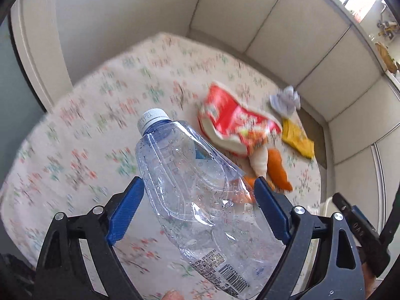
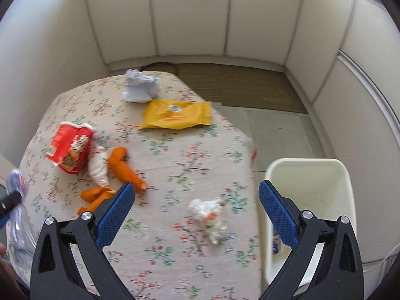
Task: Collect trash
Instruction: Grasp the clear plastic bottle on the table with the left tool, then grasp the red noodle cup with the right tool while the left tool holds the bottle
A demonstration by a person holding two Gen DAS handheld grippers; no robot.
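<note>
My left gripper [image 1: 197,187] is shut on a crushed clear plastic bottle [image 1: 197,190] with a white cap, held above the floral tablecloth [image 1: 82,130]. The bottle also shows at the left edge of the right wrist view [image 2: 17,215]. My right gripper [image 2: 196,195] is open and empty above a crumpled white tissue [image 2: 208,215]. A red snack bag [image 2: 68,150], orange peels [image 2: 123,166], a yellow packet [image 2: 176,115] and crumpled white paper [image 2: 141,86] lie on the table. A cream waste bin [image 2: 312,200] stands beside the table's right edge.
White panelled walls [image 2: 190,17] enclose the table on the far side. A brown mat [image 2: 237,85] lies on the tiled floor beyond the table. The bin holds a small item at its bottom [image 2: 276,243].
</note>
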